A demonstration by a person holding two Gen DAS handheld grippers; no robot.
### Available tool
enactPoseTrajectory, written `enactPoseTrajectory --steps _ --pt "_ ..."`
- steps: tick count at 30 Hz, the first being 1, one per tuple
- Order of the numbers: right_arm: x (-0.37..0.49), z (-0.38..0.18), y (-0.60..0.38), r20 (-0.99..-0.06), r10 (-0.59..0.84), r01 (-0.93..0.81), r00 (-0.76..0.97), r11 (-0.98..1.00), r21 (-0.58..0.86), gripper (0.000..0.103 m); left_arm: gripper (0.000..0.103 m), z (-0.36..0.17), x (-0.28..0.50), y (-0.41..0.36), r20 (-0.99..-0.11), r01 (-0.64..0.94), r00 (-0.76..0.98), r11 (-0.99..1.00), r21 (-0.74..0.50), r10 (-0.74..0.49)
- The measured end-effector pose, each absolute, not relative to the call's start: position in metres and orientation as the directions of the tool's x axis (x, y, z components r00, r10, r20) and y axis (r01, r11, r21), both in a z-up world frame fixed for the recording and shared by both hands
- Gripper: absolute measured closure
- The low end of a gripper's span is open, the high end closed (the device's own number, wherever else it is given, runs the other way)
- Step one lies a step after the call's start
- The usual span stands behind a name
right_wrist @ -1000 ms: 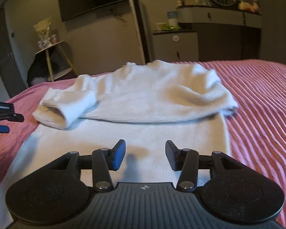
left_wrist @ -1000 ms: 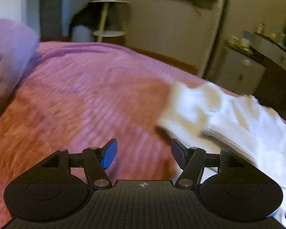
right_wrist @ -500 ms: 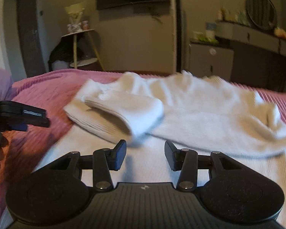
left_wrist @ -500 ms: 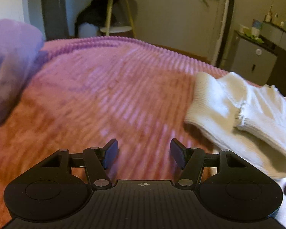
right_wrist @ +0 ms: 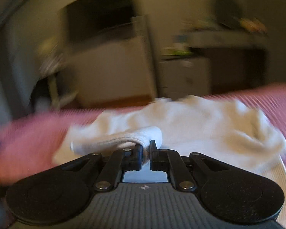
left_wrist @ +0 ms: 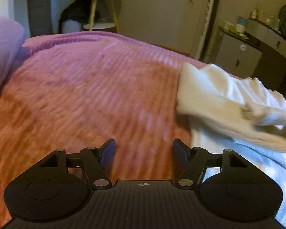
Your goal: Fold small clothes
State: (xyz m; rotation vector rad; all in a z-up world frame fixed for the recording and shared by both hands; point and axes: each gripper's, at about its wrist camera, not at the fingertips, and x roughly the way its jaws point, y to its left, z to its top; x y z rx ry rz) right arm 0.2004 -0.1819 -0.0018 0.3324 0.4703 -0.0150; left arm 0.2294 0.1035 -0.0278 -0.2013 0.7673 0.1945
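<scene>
A white knit sweater (right_wrist: 209,126) lies on the pink ribbed bedspread (left_wrist: 89,99). My right gripper (right_wrist: 146,148) is shut on the cuff of its folded sleeve (right_wrist: 124,137), and the picture is blurred by motion. In the left wrist view the sweater (left_wrist: 225,103) shows at the right edge. My left gripper (left_wrist: 144,151) hovers over bare bedspread to the left of it, its jaws opening with nothing between them.
A purple pillow (left_wrist: 3,45) lies at the left of the bed. Beyond the bed stand a small round side table (left_wrist: 99,9), a tall white unit (left_wrist: 206,19) and a cabinet with a dresser (left_wrist: 240,51).
My right gripper went from open above the sweater's body to shut on the sleeve cuff, moving left. The left gripper's view swung so the sweater slid toward the right edge.
</scene>
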Motion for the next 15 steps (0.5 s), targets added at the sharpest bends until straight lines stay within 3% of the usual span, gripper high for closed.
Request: enactPoseTrajectory --steps 2,3,6,10,15 --pt "0.201 -0.013 -0.214 -0.489 0.068 0.174 0.870 0.884 0.434 0.087 0.030 -0.030 0.229 0.095 -0.700 -0.213 0.709 0.972 -0.101 0.082" --pt "0.203 -0.022 -0.227 -0.530 0.069 0.217 0.845 0.862 0.458 0.079 0.030 -0.031 0.229 0.091 -0.697 -0.202 0.712 0.975 -0.089 0.083" --pt "0.201 -0.031 -0.242 -0.564 0.033 0.271 0.825 0.853 0.446 0.073 0.029 -0.033 0.229 0.080 -0.692 -0.181 0.715 0.982 -0.048 0.098" --pt "0.203 -0.023 -0.218 -0.546 -0.085 0.238 0.833 0.947 0.216 0.055 0.029 -0.033 0.229 0.078 -0.688 -0.182 0.719 0.982 -0.050 0.099" --pt "0.220 -0.016 -0.186 -0.513 -0.151 0.112 0.845 0.988 -0.105 0.054 0.028 -0.035 0.231 0.081 -0.689 -0.183 0.719 0.981 -0.060 0.092"
